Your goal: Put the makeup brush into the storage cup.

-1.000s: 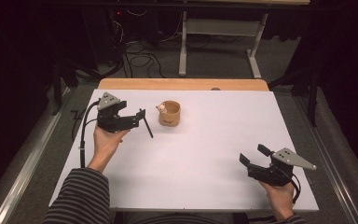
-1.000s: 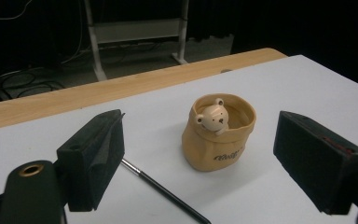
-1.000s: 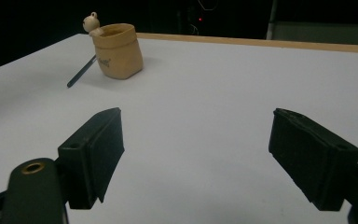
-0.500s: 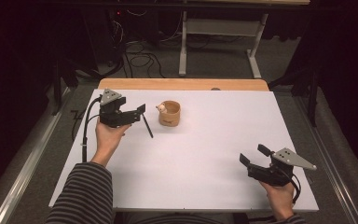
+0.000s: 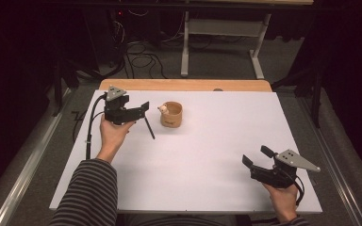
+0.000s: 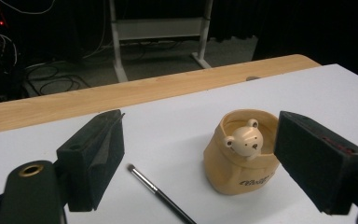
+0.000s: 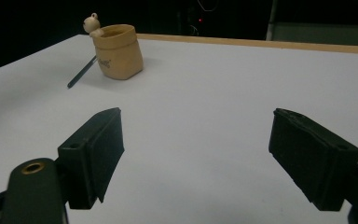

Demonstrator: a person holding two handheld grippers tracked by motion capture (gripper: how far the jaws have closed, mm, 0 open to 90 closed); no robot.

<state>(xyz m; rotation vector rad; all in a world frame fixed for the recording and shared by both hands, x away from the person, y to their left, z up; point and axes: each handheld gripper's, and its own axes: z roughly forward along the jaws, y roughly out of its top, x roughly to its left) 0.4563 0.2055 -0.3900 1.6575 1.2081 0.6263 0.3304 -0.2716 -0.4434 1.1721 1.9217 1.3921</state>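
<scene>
White tabletop (image 5: 207,155) in a dark room: both grippers' fingers spread wide, empty, near bear cup (image 5: 171,114).

A white table top (image 5: 207,155) with a wooden far edge (image 5: 184,85); cables (image 5: 136,56) lie on the floor behind.

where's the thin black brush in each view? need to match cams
High view: the brush lies on the white table, left of the bear cup, just below the left gripper.
Left gripper view: brush at bottom centre, left of the cup.
Right gripper view: brush at upper left, left of the cup.
Shared landmark: the bear cup.
</scene>
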